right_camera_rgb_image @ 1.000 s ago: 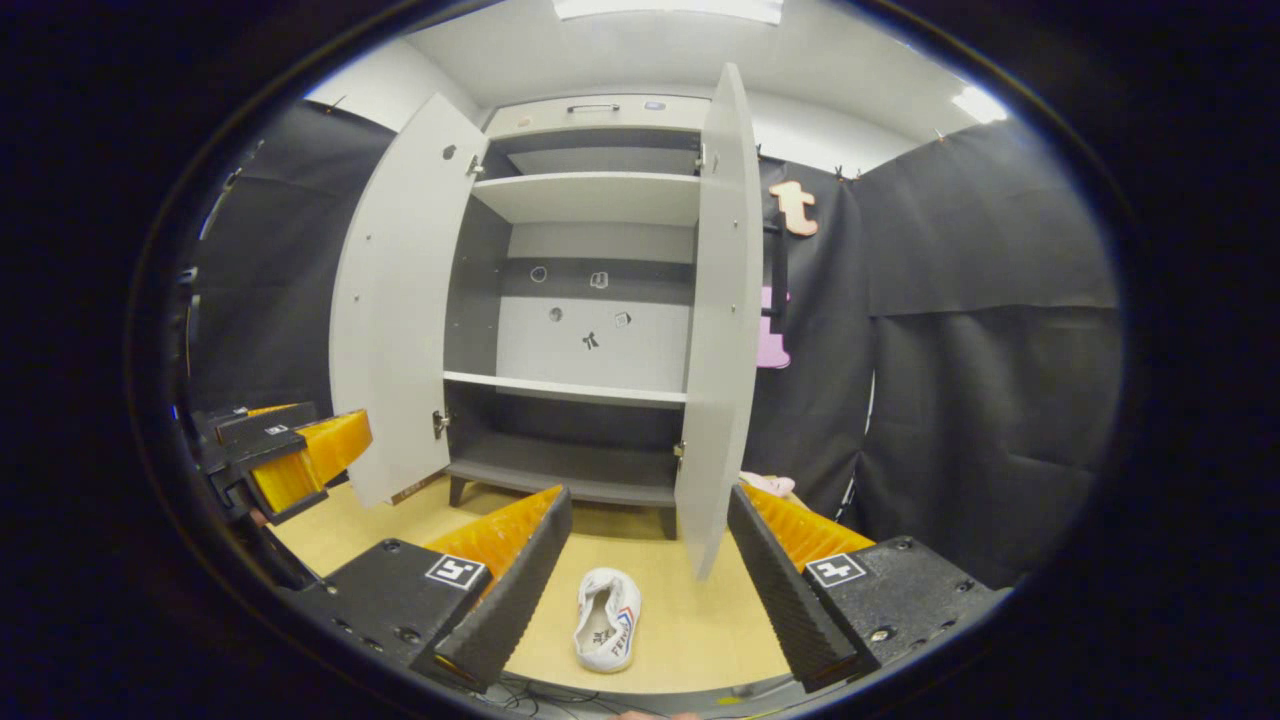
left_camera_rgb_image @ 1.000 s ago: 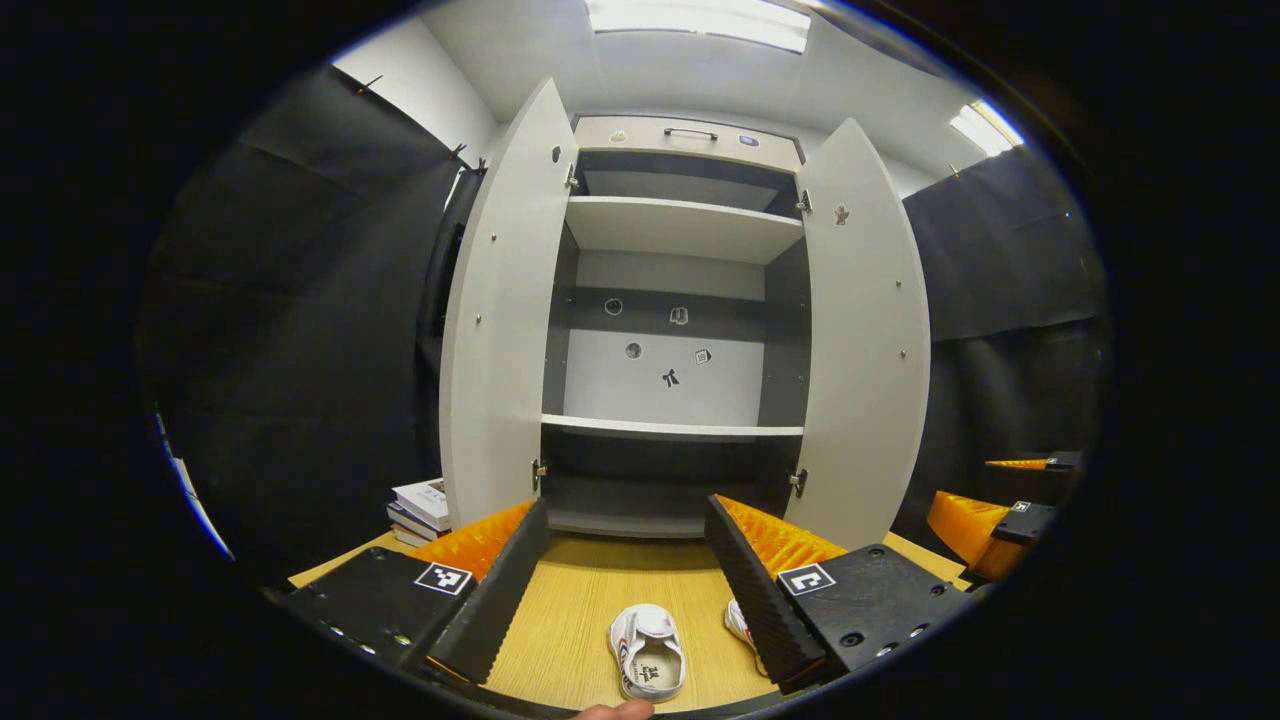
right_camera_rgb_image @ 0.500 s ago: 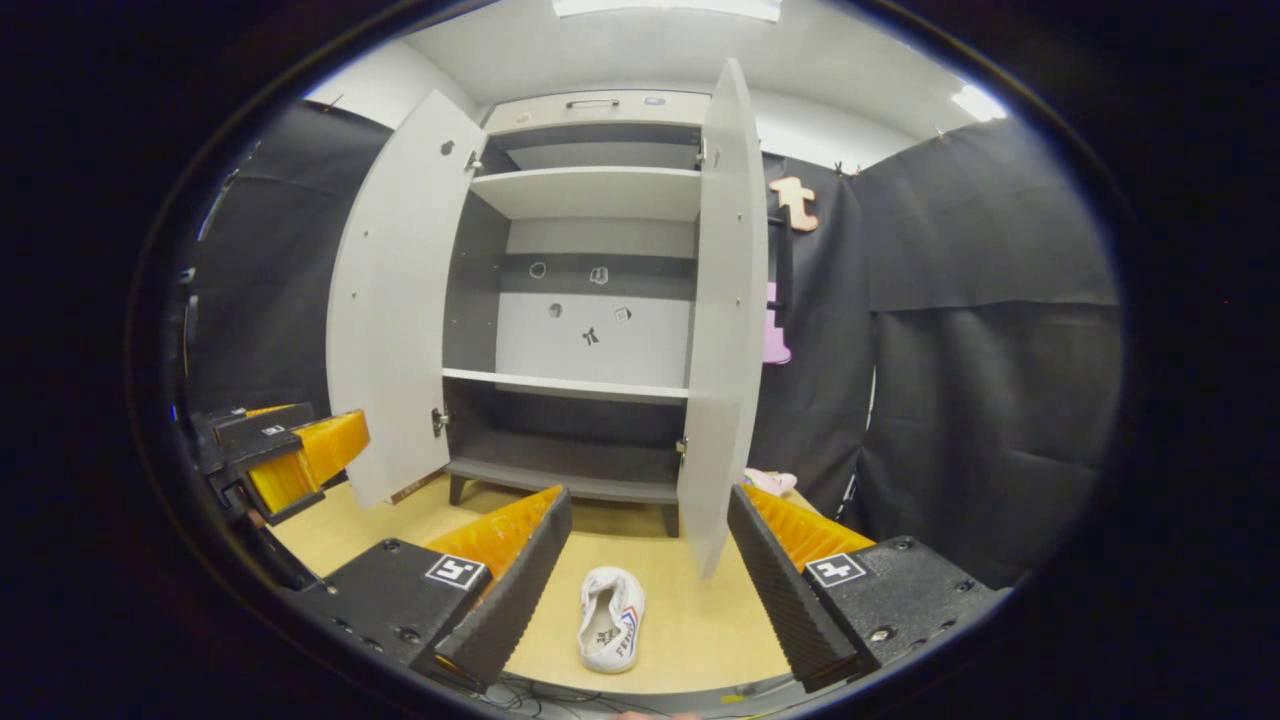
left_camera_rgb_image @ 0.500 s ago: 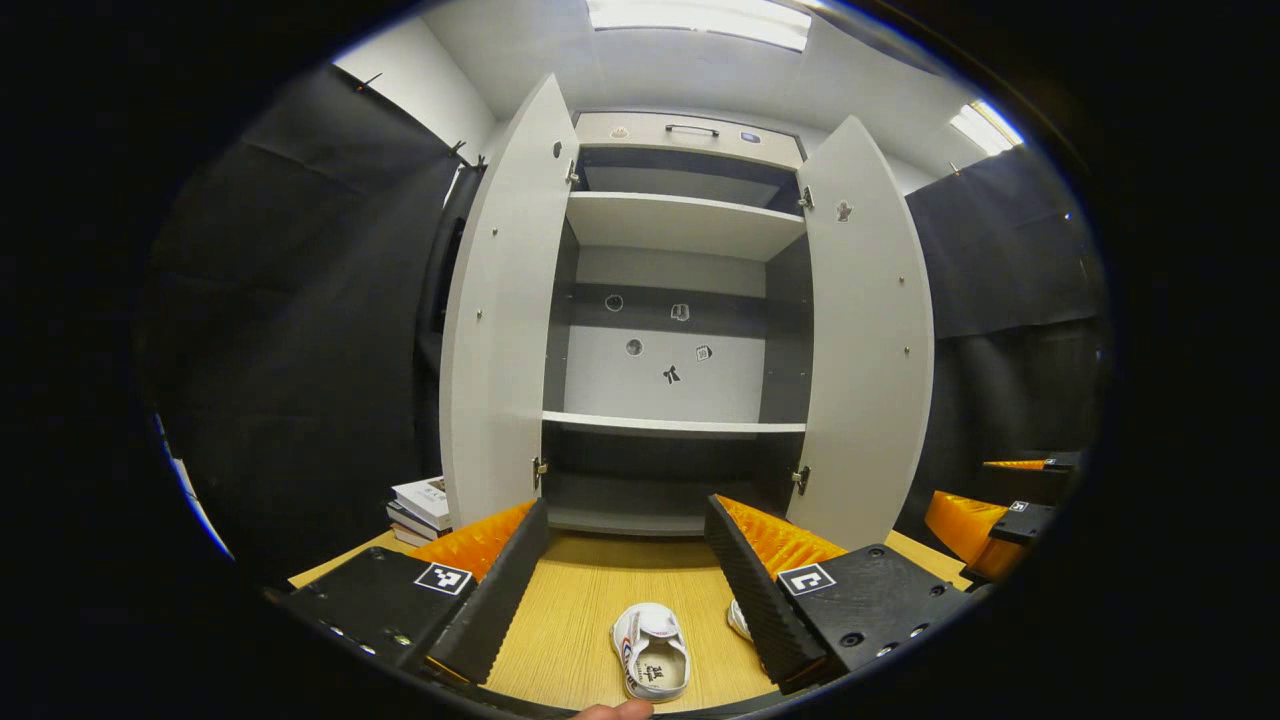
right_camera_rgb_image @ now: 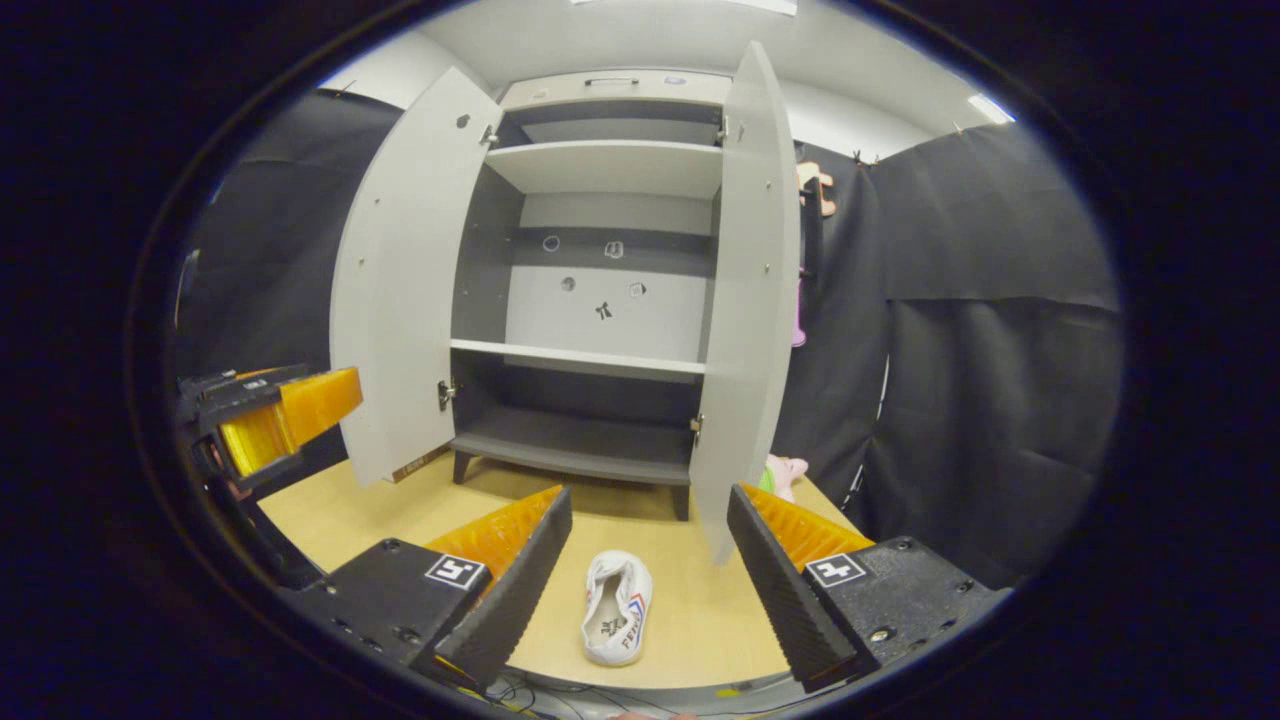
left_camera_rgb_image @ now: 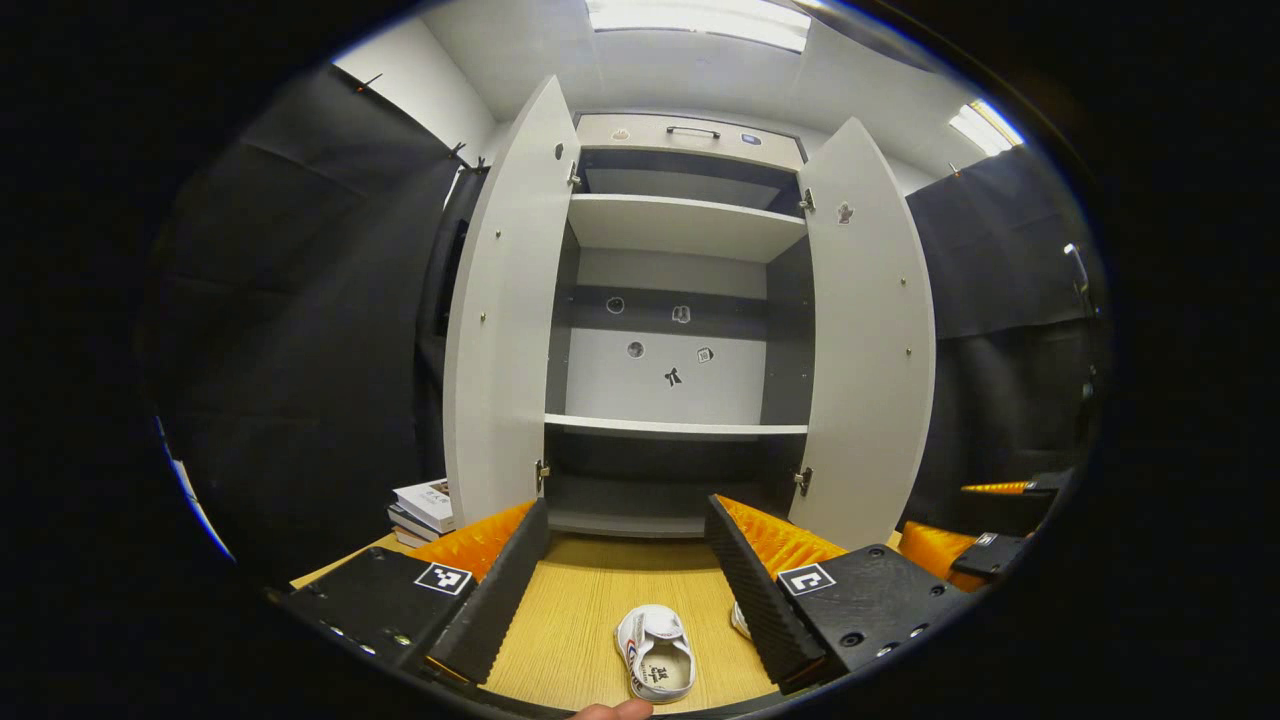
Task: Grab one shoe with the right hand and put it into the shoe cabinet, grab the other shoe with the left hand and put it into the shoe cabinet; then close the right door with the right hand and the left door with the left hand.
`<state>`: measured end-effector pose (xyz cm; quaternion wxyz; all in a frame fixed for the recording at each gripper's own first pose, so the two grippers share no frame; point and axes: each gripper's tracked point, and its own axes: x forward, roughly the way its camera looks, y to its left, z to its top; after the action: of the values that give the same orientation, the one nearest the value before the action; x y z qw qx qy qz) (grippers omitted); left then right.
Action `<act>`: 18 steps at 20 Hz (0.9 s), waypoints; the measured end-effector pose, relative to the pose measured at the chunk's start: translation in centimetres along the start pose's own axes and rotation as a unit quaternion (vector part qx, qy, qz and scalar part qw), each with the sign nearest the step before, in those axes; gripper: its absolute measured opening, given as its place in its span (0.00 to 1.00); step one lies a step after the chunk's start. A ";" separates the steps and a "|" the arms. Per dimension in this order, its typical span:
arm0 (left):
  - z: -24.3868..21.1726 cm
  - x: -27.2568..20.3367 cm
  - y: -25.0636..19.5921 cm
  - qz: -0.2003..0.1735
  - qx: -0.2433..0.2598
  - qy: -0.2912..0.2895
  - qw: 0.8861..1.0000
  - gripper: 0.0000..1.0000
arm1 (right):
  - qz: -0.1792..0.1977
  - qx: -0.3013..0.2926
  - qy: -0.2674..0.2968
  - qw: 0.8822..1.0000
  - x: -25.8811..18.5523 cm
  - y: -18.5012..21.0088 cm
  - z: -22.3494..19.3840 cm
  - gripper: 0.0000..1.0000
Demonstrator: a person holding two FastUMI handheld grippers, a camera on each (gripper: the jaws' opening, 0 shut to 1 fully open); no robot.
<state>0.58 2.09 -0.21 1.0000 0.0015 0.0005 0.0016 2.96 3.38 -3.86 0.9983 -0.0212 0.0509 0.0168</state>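
Note:
A white shoe [left_camera_rgb_image: 655,652] lies on the wooden floor [left_camera_rgb_image: 590,600] in the left gripper view, below and between the spread fingers of my open left gripper [left_camera_rgb_image: 625,585]. The other white shoe [left_camera_rgb_image: 741,620] peeks out from behind that gripper's right finger. In the right gripper view a white shoe [right_camera_rgb_image: 617,608] lies on the floor between the fingers of my open right gripper [right_camera_rgb_image: 650,575]. The grey shoe cabinet [right_camera_rgb_image: 570,450] stands ahead with left door [right_camera_rgb_image: 405,280] and right door [right_camera_rgb_image: 745,300] swung open. Its shelves hold nothing.
A stack of books [left_camera_rgb_image: 425,505] lies on the floor left of the cabinet. Something pink [right_camera_rgb_image: 785,470] sits behind the right door. The right gripper [left_camera_rgb_image: 975,555] appears at the right edge of the left gripper view, the left gripper [right_camera_rgb_image: 270,420] at the left edge of the right gripper view.
My right gripper has dropped lower and shifted a little, so the cabinet sits higher in its view. The left gripper has barely moved. Both shoes lie where they were.

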 end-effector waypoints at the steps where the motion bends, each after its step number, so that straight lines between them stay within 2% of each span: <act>1: 0.0 0.0 0.1 0.001 -0.001 0.000 1.000 0.95 | 0.007 0.002 0.011 1.000 0.5 0.4 -1.1 1.00; 6: -0.4 -0.3 1.2 0.011 -0.005 0.006 1.000 0.95 | 0.050 0.024 0.092 0.994 3.6 3.3 -7.8 0.99; 11: -1.2 -0.4 3.0 0.030 -0.001 0.016 0.999 0.95 | 0.069 0.057 0.194 0.977 7.5 5.0 -16.3 1.00; 15: -2.1 -0.1 4.8 0.047 -0.003 0.029 0.998 0.95 | 0.081 0.053 0.238 0.966 8.8 5.5 -19.9 0.95; 18: -2.6 0.3 5.8 0.056 -0.005 0.038 0.998 0.95 | 0.083 0.043 0.254 0.963 10.3 6.0 -21.3 0.91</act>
<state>0.83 7.92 -2.83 0.9976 -0.0034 0.0387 0.0571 10.85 8.75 -26.36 0.9478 0.0227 0.3047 0.0911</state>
